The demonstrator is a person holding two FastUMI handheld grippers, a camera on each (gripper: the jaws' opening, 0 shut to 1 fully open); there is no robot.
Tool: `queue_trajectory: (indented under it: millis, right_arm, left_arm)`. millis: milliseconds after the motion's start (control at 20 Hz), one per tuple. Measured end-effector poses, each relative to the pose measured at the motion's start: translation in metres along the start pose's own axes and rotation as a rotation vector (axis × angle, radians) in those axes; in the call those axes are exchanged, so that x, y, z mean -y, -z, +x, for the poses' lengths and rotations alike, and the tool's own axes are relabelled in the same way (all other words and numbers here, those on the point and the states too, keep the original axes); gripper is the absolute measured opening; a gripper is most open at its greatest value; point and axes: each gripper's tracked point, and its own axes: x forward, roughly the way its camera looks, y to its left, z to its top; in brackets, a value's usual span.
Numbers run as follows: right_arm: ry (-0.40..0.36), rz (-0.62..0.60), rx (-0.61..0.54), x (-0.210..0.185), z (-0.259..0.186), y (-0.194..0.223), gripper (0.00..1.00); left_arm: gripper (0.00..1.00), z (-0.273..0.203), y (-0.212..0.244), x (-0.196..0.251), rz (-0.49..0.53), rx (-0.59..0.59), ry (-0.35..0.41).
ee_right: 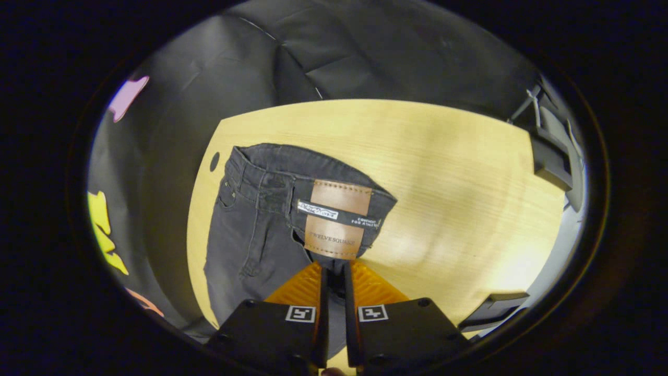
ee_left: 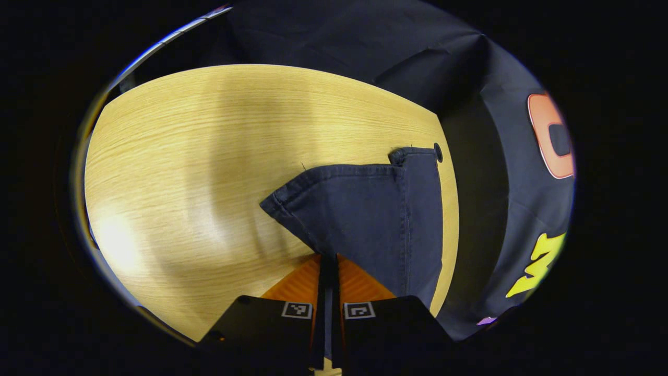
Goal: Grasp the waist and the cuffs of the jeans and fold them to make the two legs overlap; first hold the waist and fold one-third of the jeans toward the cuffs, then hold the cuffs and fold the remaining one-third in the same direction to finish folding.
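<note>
- Presently the left gripper (ee_left: 329, 271) has its fingers narrowed onto the cuffs (ee_left: 334, 177) of the jeans (ee_left: 376, 219), the hem lifted in a peak off the desk (ee_left: 198, 172).
- Likewise the right gripper (ee_right: 334, 282) pinches the waist (ee_right: 292, 183) with its fingers close together, just below the leather patch (ee_right: 336, 219).
- The jeans lie along one edge of the desk, near the booth's wall.
- Judging by this, the lengthwise fold is in hand: carry both ends sideways together, level and taut, so one leg lands squarely on the other.
- Keep the seams aligned; slack in the middle would likely wrinkle.
</note>
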Motion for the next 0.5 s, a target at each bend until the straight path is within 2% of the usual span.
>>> queue_trajectory:
  millis: [50,200,300,350,450,500]
  right_arm:
    - [-0.009,0.003,-0.014,-0.001,-0.003,0.001,0.15]
    - [-0.026,-0.004,-0.042,-0.007,-0.017,-0.001,0.01]
    - [-0.064,-0.002,-0.057,-0.014,-0.024,0.0,0.05]
    - [-0.072,-0.012,-0.063,-0.018,-0.03,0.001,0.01]
    - [-0.088,-0.042,-0.075,-0.025,-0.034,0.003,0.01]
    - [-0.092,-0.058,-0.08,-0.028,-0.04,0.004,0.05]
  left_arm:
    - [0.08,-0.005,0.001,0.002,-0.002,-0.01,0.007]
    - [0.07,-0.028,0.001,0.016,0.012,-0.018,0.025]
    - [0.06,-0.035,0.0,0.031,0.002,-0.03,0.051]
    - [0.06,-0.039,-0.001,0.037,-0.005,-0.037,0.06]
    - [0.06,-0.047,-0.003,0.05,-0.011,-0.045,0.079]
    - [0.06,-0.051,-0.005,0.057,-0.012,-0.046,0.084]
